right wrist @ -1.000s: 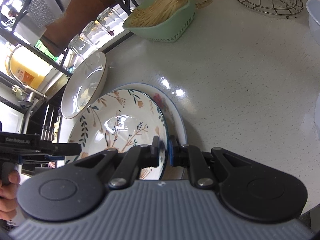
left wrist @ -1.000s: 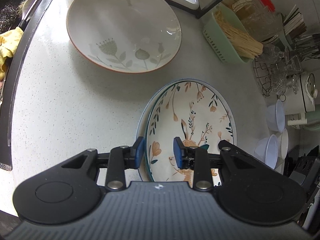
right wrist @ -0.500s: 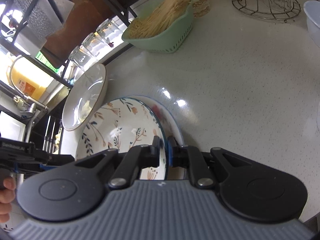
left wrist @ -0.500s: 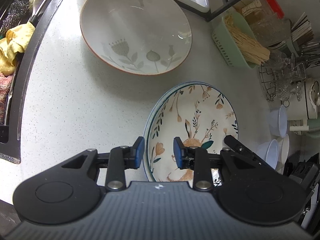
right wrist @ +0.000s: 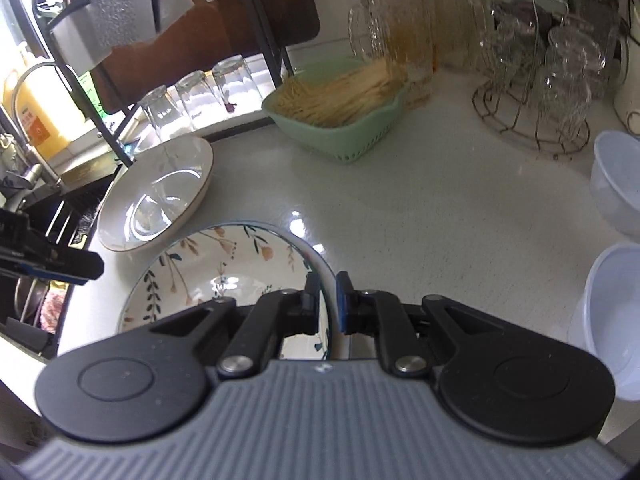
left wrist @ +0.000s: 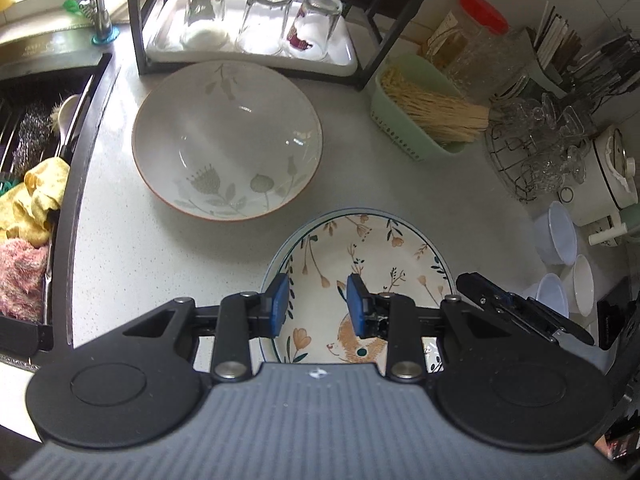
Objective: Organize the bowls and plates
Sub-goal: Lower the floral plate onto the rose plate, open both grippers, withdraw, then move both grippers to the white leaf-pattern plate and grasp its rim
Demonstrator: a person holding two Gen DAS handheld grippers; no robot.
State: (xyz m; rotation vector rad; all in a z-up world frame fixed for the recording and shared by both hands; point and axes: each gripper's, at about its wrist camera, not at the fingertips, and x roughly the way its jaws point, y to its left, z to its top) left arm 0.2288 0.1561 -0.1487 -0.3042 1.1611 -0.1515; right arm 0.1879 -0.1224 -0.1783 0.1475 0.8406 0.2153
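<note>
R gripper [right wrist: 328, 304] is clamped on the near-right rim of the floral plate [right wrist: 224, 264], 1 pad inside the rim, 1 outside. In the L wrist view the plate [left wrist: 360, 280] shows orange flowers, dark leaves and a fox in the centre; a 2nd pale rim peeks out under its left edge, so it seems stacked on another plate, can't tell for sure. L gripper [left wrist: 318, 306] has its blue pads apart, above the plate's near-left part; whether it touches can't be told. Big white bowl [left wrist: 228, 140] w/ grey leaf print sits on the speckled bench [left wrist: 380, 184], just beyond the plate. Green basket [left wrist: 420, 120] of sticks lies further right, 3 upturned glasses [left wrist: 264, 16] on a tray behind the bowl.
</note>
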